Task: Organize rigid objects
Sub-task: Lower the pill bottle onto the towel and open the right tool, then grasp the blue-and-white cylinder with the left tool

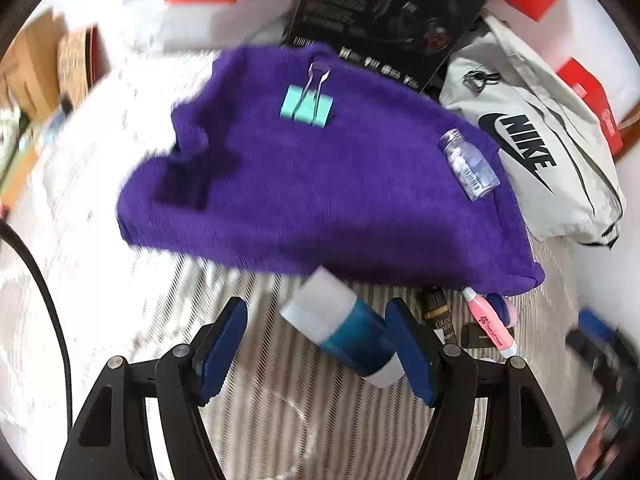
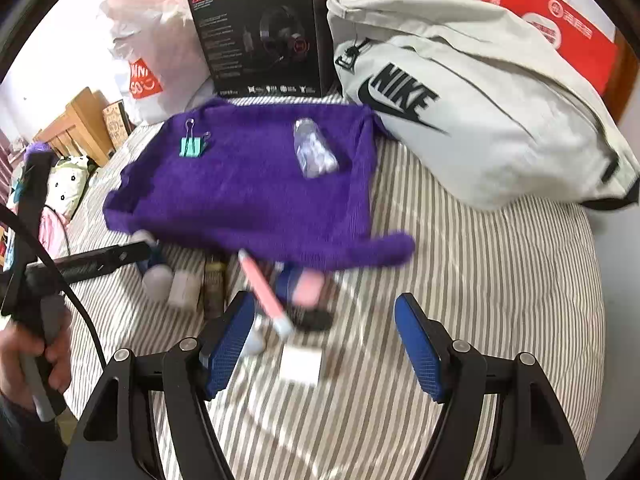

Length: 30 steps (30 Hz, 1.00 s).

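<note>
A purple knitted cloth (image 1: 320, 184) lies spread on the striped bed. On it rest a teal binder clip (image 1: 307, 105) and a small clear pill bottle (image 1: 469, 165). My left gripper (image 1: 316, 312) is open, and a blue-and-white tube (image 1: 344, 328) lies at a slant between its fingers, close against the right pad. A pink highlighter (image 1: 490, 326) lies just right of it. My right gripper (image 2: 324, 304) is open above a small white cube (image 2: 301, 364). The pink highlighter (image 2: 262, 292) lies just ahead of its left finger. The clip (image 2: 193, 146) and pill bottle (image 2: 314, 154) show on the cloth (image 2: 248, 196).
A grey Nike bag (image 2: 480, 120) lies at the right. A black headset box (image 2: 260, 32) and a white shopping bag (image 2: 152, 52) stand behind the cloth, with red boxes (image 2: 560, 32) further back. Dark small items (image 2: 214, 284) lie at the cloth's near edge. A hand (image 2: 32, 360) holds the left gripper's handle.
</note>
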Available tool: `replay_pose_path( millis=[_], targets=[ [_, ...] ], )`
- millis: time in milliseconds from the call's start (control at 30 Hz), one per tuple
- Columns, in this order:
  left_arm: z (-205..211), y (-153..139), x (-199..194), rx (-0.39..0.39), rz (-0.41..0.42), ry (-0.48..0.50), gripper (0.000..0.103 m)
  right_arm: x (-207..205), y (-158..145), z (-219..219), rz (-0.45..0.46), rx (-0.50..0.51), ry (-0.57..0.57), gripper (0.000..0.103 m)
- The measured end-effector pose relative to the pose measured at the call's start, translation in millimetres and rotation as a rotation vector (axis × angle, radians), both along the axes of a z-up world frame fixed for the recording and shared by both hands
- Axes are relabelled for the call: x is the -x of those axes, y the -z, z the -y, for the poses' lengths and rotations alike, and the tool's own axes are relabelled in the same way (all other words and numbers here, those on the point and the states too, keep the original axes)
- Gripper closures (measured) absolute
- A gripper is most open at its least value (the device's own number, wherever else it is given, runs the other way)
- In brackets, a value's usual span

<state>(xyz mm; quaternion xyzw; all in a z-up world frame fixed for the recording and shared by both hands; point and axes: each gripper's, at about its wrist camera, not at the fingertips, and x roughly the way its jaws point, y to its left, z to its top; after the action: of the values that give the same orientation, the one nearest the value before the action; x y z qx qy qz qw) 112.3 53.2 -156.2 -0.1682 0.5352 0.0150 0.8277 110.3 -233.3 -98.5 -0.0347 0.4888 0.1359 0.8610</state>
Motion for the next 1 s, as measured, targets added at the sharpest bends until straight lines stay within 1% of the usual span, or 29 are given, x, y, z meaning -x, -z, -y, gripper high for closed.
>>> replay_pose_path(
  millis=[67, 133, 300, 433, 567, 633, 700, 800, 867, 933, 967, 1000],
  targets=[
    [5, 7, 0, 0.005, -0.013, -0.011, 0.033, 11, 1, 2, 0.003, 0.001, 0.002, 0.031],
    [12, 12, -2, -0.015, -0.033, -0.016, 0.033, 19, 3, 3, 0.001, -0.006, 0.005, 0.031],
    [32, 16, -9, -0.107, -0.036, 0.005, 0.031, 29, 5, 5, -0.002, -0.022, 0.012, 0.031],
    [30, 15, 4, -0.169, -0.034, 0.056, 0.026, 32, 7, 12, -0.006, -0.031, 0.030, 0.031],
    [19, 19, 21, -0.227, -0.047, 0.076, 0.026, 30, 11, 18, -0.019, -0.046, 0.051, 0.031],
    [17, 20, 27, -0.236, -0.017, 0.092, 0.026, 29, 13, 18, -0.023, -0.044, 0.052, 0.031],
    [16, 20, 27, -0.231, 0.002, 0.103, 0.028, 29, 16, 17, -0.026, -0.040, 0.047, 0.031],
    [16, 18, 25, -0.231, 0.026, 0.121, 0.029, 27, 19, 17, -0.027, -0.041, 0.046, 0.031],
    [21, 14, 24, -0.239, 0.058, 0.143, 0.032, 25, 22, 17, -0.025, -0.056, 0.039, 0.031],
    [28, 13, 23, -0.256, 0.075, 0.170, 0.052, 21, 27, 18, -0.029, -0.071, 0.037, 0.031],
    [32, 14, 23, -0.267, 0.077, 0.190, 0.056, 19, 30, 18, -0.033, -0.075, 0.037, 0.031],
    [37, 15, 22, -0.273, 0.077, 0.213, 0.066, 16, 33, 17, -0.036, -0.084, 0.038, 0.031]
  ],
)
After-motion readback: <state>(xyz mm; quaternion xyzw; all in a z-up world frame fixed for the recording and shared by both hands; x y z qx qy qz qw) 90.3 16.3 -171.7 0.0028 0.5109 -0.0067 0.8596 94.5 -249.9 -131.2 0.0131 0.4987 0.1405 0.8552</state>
